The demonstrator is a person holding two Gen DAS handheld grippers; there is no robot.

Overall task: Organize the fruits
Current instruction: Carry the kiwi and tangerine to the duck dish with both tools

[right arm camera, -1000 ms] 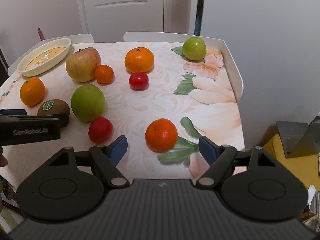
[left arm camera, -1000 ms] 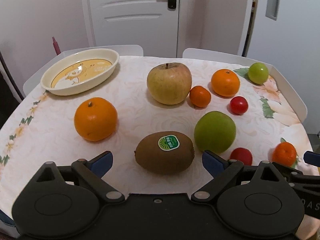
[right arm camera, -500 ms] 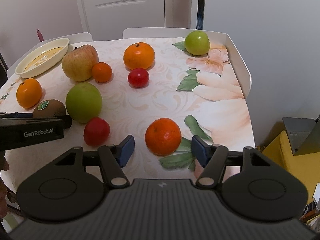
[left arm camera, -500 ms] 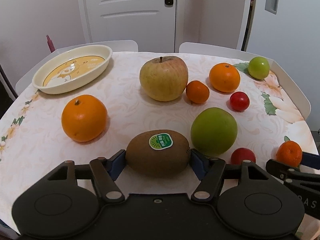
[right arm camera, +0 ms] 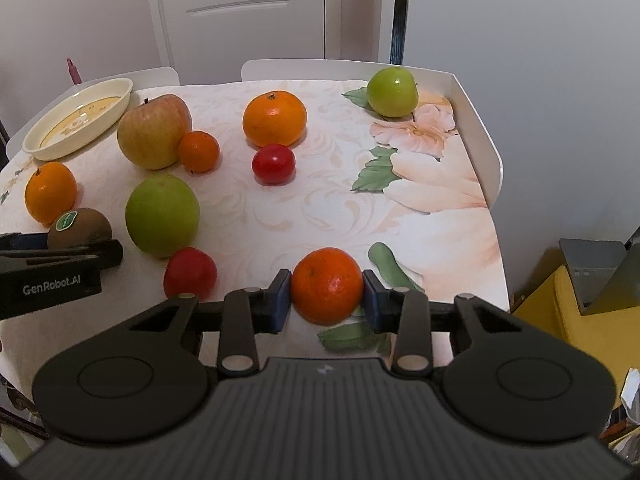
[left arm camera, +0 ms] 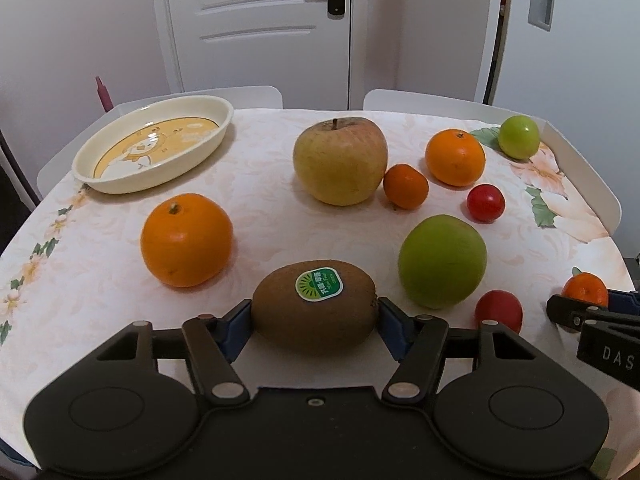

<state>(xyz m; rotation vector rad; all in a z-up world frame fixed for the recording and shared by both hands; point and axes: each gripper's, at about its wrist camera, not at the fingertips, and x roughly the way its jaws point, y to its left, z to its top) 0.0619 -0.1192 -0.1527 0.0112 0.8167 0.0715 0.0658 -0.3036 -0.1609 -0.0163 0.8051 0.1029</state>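
A brown kiwi [left arm camera: 314, 306] with a green sticker lies on the flowered tablecloth near the front edge. My left gripper [left arm camera: 315, 320] has its blue pads against both ends of it, and its jaws are still closing. To its right, a small mandarin [right arm camera: 326, 284] sits between the pads of my right gripper [right arm camera: 326, 298], which touch its sides while the jaws close. Both fruits rest on the cloth. A cream oval dish [left arm camera: 160, 182] stands at the back left with nothing in it.
Loose on the cloth are a large orange [left arm camera: 186, 240], a yellow-red apple [left arm camera: 340, 160], a big green fruit [left arm camera: 442, 260], a second orange [left arm camera: 455, 156], a small mandarin [left arm camera: 406, 186], two red fruits [left arm camera: 485, 203] [left arm camera: 498, 312] and a small green apple [left arm camera: 519, 137]. White chair backs ring the table.
Both grippers went from wide open to closed around their fruit: the left onto the kiwi, the right onto the mandarin. The right one also edged forward a little.
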